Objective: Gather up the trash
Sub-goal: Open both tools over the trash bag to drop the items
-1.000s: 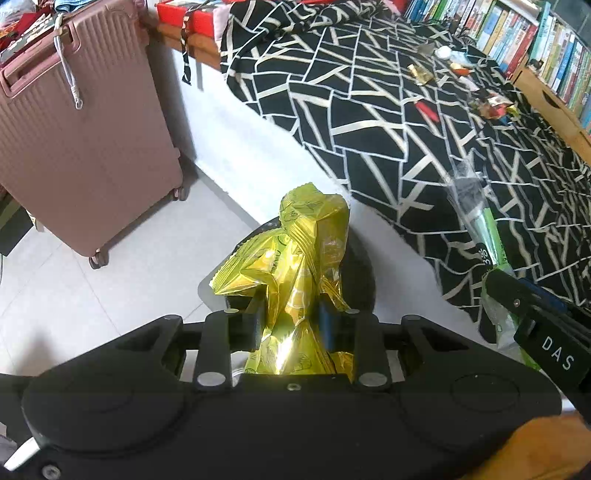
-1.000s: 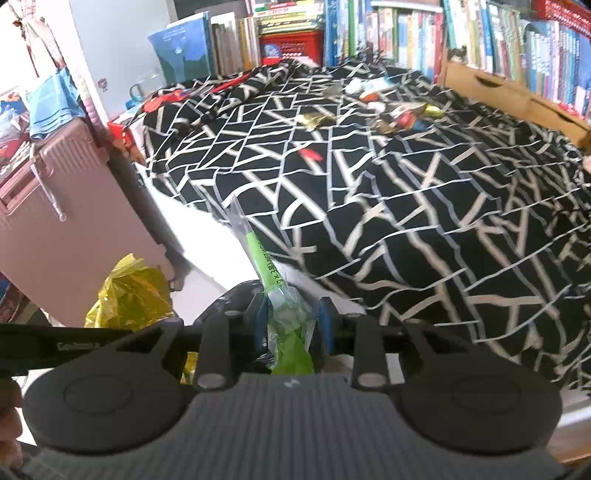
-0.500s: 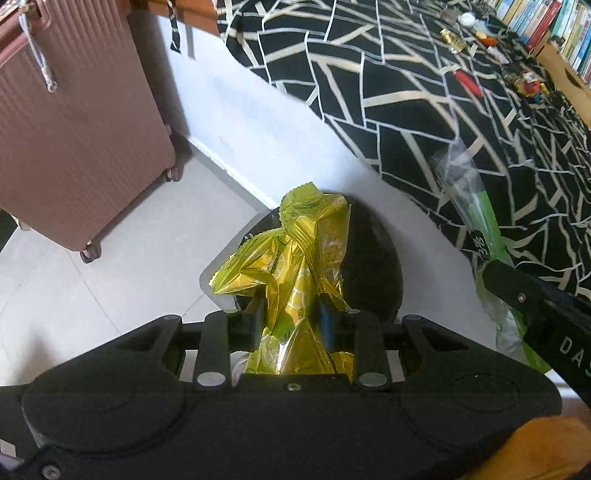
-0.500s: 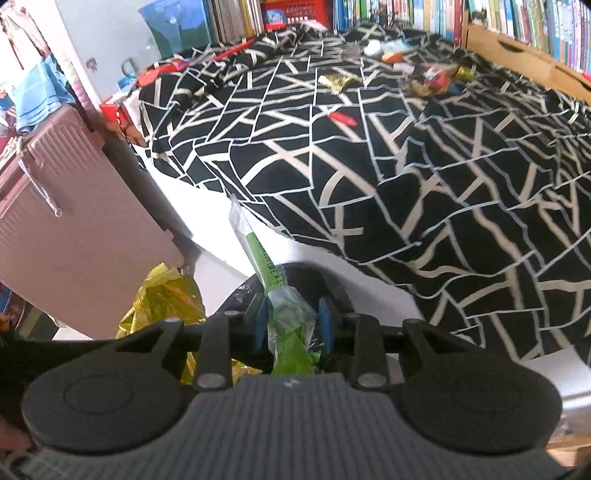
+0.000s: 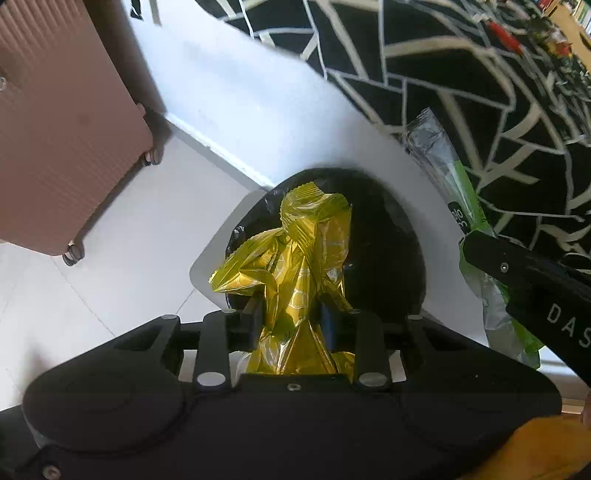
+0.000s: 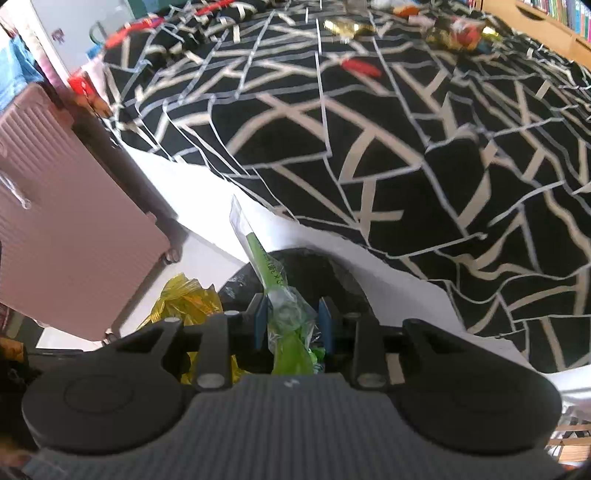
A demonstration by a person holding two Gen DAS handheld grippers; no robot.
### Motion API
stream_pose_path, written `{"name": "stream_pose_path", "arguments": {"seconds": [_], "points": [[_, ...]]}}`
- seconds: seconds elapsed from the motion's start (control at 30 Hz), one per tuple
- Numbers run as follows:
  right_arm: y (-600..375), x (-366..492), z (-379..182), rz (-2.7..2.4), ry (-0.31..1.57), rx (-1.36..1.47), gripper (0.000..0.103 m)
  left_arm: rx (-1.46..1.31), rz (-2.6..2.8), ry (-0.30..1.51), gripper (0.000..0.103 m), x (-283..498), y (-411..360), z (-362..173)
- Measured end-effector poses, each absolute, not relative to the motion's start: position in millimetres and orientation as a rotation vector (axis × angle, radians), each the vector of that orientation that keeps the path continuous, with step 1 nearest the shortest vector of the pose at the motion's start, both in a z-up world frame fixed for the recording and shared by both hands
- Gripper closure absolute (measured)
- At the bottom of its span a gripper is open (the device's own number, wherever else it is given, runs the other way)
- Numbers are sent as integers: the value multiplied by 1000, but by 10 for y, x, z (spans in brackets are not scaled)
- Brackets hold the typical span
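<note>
My left gripper (image 5: 291, 325) is shut on a crumpled gold foil wrapper (image 5: 295, 254), held over the black-lined trash bin (image 5: 388, 254) on the floor beside the bed. In the right wrist view my right gripper (image 6: 293, 326) is shut on a clear and green plastic wrapper (image 6: 273, 280), also above the bin (image 6: 332, 273). The same green wrapper (image 5: 465, 210) and the right gripper's black body show at the right of the left wrist view. The gold wrapper (image 6: 184, 299) appears at the lower left of the right wrist view. Several more wrappers (image 6: 454, 33) lie far off on the bed.
A pink suitcase (image 5: 55, 122) stands on the tiled floor left of the bin. The bed with a black and white patterned cover (image 6: 406, 147) and white side (image 5: 258, 110) runs along the right. A wooden bookshelf edge (image 6: 535, 22) is beyond the bed.
Both grippers have moved down and closer to the bin, still holding their wrappers. The bin fills more of both views and the bookshelf has slid out of the top.
</note>
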State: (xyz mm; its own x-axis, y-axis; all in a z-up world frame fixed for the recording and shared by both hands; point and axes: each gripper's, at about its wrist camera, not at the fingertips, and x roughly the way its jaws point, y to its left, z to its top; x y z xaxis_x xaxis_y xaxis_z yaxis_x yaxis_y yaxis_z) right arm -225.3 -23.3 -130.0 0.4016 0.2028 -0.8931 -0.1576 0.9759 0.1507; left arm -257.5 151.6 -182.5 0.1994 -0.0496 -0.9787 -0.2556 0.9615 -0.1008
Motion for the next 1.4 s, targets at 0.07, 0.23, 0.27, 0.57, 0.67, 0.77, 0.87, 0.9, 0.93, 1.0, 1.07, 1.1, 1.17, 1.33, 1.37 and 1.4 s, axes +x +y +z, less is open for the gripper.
{"name": "stream_pose_path", "arguments": {"seconds": [0.07, 0.23, 0.27, 0.57, 0.67, 0.77, 0.87, 0.9, 0.93, 1.0, 1.07, 1.1, 1.17, 1.33, 1.37, 1.4], "points": [[-227, -2216, -1413, 215, 1144, 44, 67, -262, 147, 1377, 71, -2517, 1526, -1942], [-252, -2158, -1663, 182, 1160, 64, 67, -258, 127, 1388, 69, -2409, 1539, -2201], [-255, -2149, -1707, 177, 1163, 67, 67, -256, 122, 1389, 68, -2401, 1538, -2243], [-230, -2121, -2094, 151, 1189, 76, 59, -266, 94, 1414, 62, -2371, 1599, -2582], [-215, -2124, -2128, 138, 1181, 88, 43, -264, 93, 1420, 52, -2361, 1623, -2628], [-194, -2133, -2142, 131, 1185, 88, 39, -253, 99, 1417, 40, -2361, 1632, -2642], [-194, -2147, -2116, 129, 1185, 83, 37, -240, 106, 1415, 31, -2366, 1628, -2626], [-192, -2150, -2104, 127, 1184, 82, 37, -237, 107, 1414, 30, -2373, 1632, -2613], [-198, -2147, -2087, 126, 1184, 81, 36, -234, 107, 1413, 29, -2377, 1632, -2598], [-167, -2132, -2069, 119, 1181, 82, 36, -230, 100, 1412, 29, -2382, 1634, -2553], [-172, -2132, -2012, 115, 1174, 85, 36, -227, 92, 1407, 28, -2386, 1642, -2489], [-175, -2130, -1976, 112, 1168, 85, 36, -224, 90, 1403, 28, -2386, 1640, -2448], [-188, -2155, -1875, 109, 1158, 88, 36, -215, 86, 1392, 26, -2400, 1631, -2334], [-236, -2223, -1525, 110, 1132, 88, 33, -204, 62, 1355, 25, -2416, 1607, -1983], [-253, -2235, -1454, 110, 1125, 88, 32, -199, 54, 1346, 25, -2418, 1591, -1896], [-270, -2253, -1363, 109, 1116, 86, 31, -193, 43, 1338, 25, -2415, 1574, -1804]]}}
